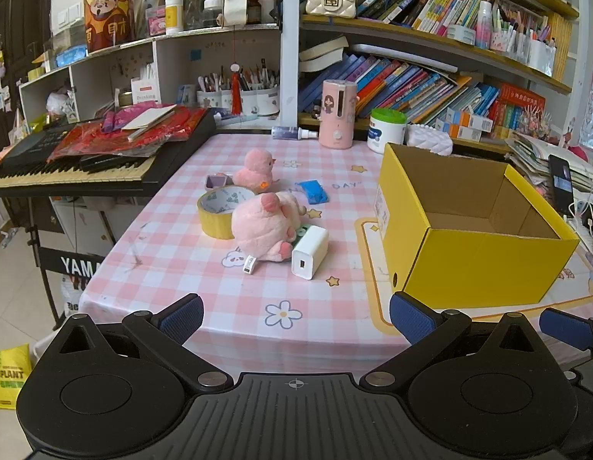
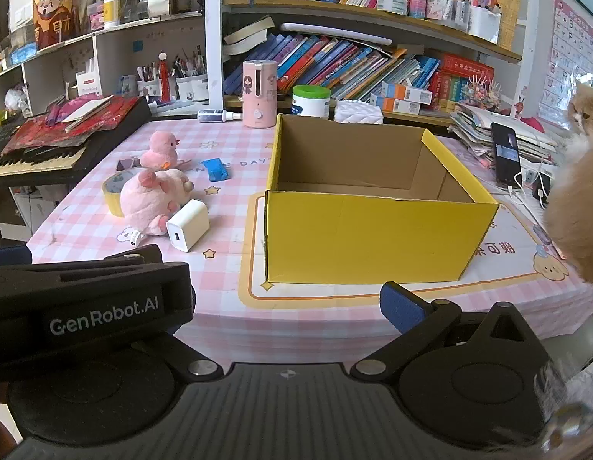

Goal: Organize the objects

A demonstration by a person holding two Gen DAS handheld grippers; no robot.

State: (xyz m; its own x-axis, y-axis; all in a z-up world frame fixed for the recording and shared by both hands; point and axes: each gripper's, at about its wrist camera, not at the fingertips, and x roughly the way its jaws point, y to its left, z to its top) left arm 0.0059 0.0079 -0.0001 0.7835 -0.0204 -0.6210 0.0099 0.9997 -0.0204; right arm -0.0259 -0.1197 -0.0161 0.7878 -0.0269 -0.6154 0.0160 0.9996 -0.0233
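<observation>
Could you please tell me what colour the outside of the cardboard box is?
Yellow; the cardboard box shows it best in the right wrist view.

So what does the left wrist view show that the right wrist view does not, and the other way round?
Only the left wrist view shows the left gripper with both blue pads, open and empty, the yellow bag on the floor and the keyboard stand.

Only the right wrist view shows the cat at the right edge and the alphabet poster; the right gripper has its left finger hidden.

Both show the empty yellow box, pink pig plush, pink duck plush, white charger, tape roll and blue packet.
</observation>
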